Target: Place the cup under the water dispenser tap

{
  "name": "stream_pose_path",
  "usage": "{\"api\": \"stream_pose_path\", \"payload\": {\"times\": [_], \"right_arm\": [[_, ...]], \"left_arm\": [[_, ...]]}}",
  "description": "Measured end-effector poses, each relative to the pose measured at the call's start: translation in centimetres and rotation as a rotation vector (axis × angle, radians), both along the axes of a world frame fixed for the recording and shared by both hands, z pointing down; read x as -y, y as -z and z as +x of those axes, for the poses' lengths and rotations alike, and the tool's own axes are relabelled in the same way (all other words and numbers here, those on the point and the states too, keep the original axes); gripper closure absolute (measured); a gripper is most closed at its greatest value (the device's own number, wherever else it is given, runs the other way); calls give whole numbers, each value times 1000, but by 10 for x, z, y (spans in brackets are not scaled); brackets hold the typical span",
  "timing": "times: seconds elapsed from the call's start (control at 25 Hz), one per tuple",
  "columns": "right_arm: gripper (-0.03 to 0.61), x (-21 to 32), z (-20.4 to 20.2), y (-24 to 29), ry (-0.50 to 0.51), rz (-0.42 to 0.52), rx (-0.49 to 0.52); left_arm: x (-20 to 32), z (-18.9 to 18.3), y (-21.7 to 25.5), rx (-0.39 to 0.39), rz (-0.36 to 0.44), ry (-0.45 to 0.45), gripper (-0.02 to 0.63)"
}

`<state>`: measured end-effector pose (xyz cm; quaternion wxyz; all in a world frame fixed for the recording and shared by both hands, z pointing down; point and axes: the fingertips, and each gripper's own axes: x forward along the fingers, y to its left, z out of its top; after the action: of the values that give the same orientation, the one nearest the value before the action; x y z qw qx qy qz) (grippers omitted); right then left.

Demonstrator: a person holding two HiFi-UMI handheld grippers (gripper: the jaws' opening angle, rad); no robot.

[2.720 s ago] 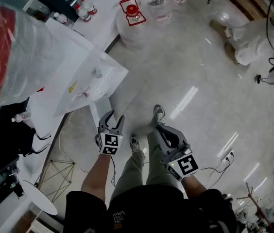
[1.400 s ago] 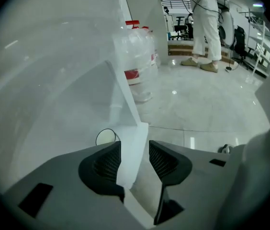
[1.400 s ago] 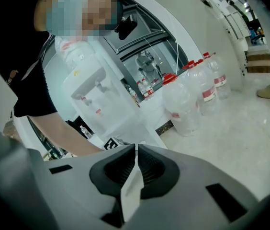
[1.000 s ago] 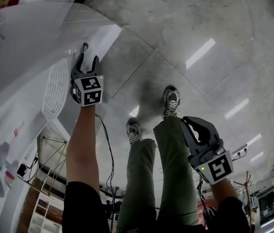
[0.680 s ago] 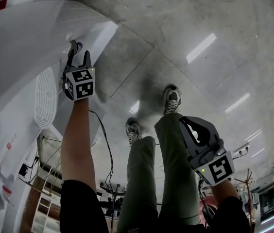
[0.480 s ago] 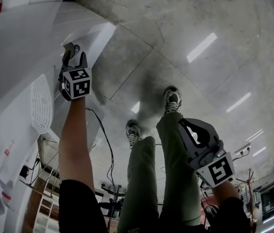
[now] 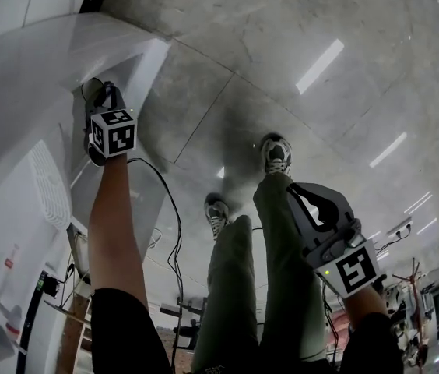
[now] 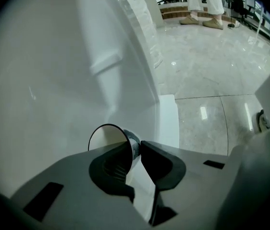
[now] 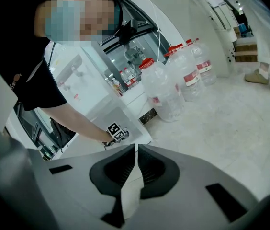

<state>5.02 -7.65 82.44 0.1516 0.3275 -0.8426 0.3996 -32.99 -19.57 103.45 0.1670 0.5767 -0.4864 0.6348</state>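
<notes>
**Pinching the cup [image 8: 107, 137] at its rim, tap yet to find**

Grips the cup wall just below the rim with the left gripper [image 8: 136, 147]. One jaw in the mouth, the other outside on the printed band, having just been closing on it. Holds the cup tilted, mouth toward the upper left in the left gripper view, close against the white dispenser [image 8: 44, 71]. In the head view, low at what looks like a recess in its front, apart from the grille [image 7: 48, 193]. Cannot make out the tap in any view, so cannot judge the way left to go.

Holds the right gripper [image 9: 136, 147] clenched on nothing, low beside the right leg [image 7: 282, 255], well apart from the dispenser.

Looks like a thin paper cup: very light, seemingly empty, soft in the wall, easy to crush or squash oval under a hard pinch. Best taken as here, across the wall near the rolled rim, where stiffest; likely to buckle if taken lower down. Calls for a gentle squeeze and slow turns, to avoid swing or slip from a one-wall pinch. Needs righting before setting down, base flat under the tap. Then a clean release, without tipping or dragging it over.
</notes>
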Motion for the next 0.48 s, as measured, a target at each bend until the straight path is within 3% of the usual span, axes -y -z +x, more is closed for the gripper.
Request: {"api": "stream_pose_path", "payload": {"times": [0.48], "right_arm": [[532, -22, -7, 59, -55, 24, -5]], "left_arm": [[-52, 44, 28, -122, -93, -71, 555]]}}
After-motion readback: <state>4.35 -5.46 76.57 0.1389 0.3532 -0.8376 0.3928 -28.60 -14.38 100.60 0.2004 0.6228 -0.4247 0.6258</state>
